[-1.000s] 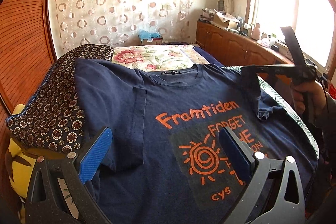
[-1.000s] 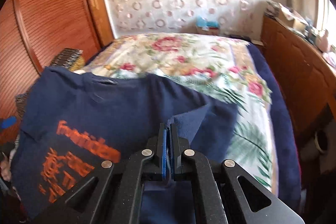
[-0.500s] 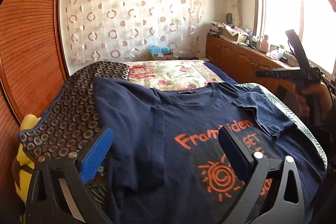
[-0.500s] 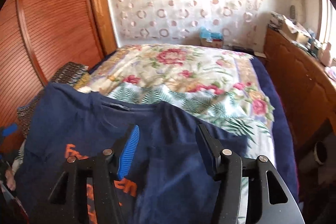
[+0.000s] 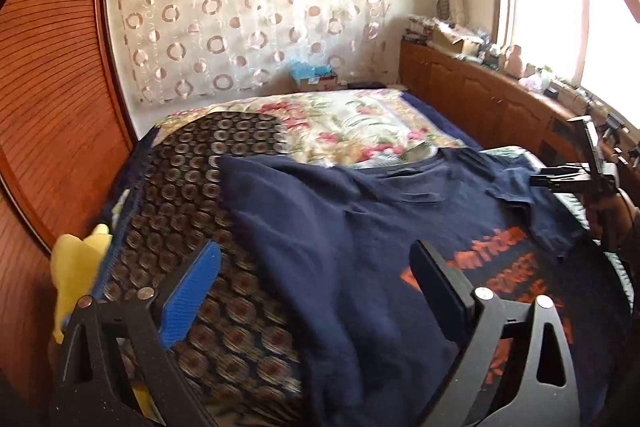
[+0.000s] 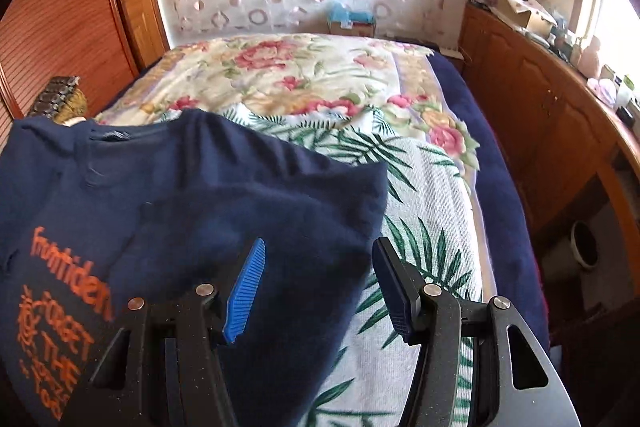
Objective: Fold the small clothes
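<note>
While the navy T-shirt (image 5: 360, 251) is laid print-up on the bed (image 6: 436, 235), its right sleeve is seen folded inward. The left hand-held gripper (image 5: 316, 287) is held wide above the shirt's left side and a dark circle-patterned cloth (image 5: 192, 195), jaws closing slightly, nothing gripped. The right hand-held gripper (image 6: 320, 283) is held half open, released, over the shirt's right edge.

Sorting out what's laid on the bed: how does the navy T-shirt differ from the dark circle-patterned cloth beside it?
The navy T-shirt is plain with orange print; the circle-patterned cloth is covered in rings. The T-shirt's edge overlaps the cloth, which lies nearer the wooden wardrobe. Both are dark and spread on the bed.
</note>
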The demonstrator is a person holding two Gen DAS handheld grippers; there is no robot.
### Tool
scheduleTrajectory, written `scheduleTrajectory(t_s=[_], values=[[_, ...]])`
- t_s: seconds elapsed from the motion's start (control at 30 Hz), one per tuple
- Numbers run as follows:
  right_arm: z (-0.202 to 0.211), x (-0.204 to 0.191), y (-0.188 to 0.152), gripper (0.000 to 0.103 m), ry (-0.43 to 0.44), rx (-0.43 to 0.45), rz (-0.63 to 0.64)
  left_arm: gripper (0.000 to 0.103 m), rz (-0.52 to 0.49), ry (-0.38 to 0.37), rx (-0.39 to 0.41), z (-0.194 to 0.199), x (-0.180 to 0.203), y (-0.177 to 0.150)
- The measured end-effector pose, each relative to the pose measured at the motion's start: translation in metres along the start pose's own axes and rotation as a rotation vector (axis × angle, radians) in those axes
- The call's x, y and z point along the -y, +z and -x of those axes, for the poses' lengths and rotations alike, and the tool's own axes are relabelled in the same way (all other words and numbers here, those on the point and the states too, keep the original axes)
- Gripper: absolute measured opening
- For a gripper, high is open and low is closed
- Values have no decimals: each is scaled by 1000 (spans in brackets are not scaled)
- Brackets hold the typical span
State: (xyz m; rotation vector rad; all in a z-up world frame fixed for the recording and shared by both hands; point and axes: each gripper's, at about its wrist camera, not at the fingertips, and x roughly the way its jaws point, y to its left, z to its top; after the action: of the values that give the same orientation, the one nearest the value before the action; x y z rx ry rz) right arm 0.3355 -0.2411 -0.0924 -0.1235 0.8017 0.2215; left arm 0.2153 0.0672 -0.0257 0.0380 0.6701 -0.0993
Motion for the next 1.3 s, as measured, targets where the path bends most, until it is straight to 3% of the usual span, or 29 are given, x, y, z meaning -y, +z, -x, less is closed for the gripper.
scheduleTrajectory(t_s=[0.13, 0.4, 0.8, 0.97, 1.2, 1.23, 1.27, 1.3], values=[[-9, 7, 13, 58, 0, -10, -7, 88, 14, 7, -19, -12, -17, 9], [-3, 8, 5, 58, -10, 23, 7, 62, 37, -3, -101, -44, -37, 15], [-1, 13, -3, 58, -4, 25, 8, 60, 54, -4, -142, -75, -55, 39], [-1, 13, -3, 58, -4, 25, 9, 47, 69, -32, -164, -85, -58, 45], [-1, 13, -3, 58, -3, 25, 9, 45, 66, -15, -175, -94, -57, 52], [-1, 13, -3, 58, -3, 25, 12, 39, 60, -24, -176, -94, -56, 52], [-1, 13, -3, 58, -2, 25, 12, 19, 52, -40, -173, -94, -54, 52], [-1, 13, -4, 58, -2, 25, 12, 11, 51, -47, -162, -93, -52, 53]])
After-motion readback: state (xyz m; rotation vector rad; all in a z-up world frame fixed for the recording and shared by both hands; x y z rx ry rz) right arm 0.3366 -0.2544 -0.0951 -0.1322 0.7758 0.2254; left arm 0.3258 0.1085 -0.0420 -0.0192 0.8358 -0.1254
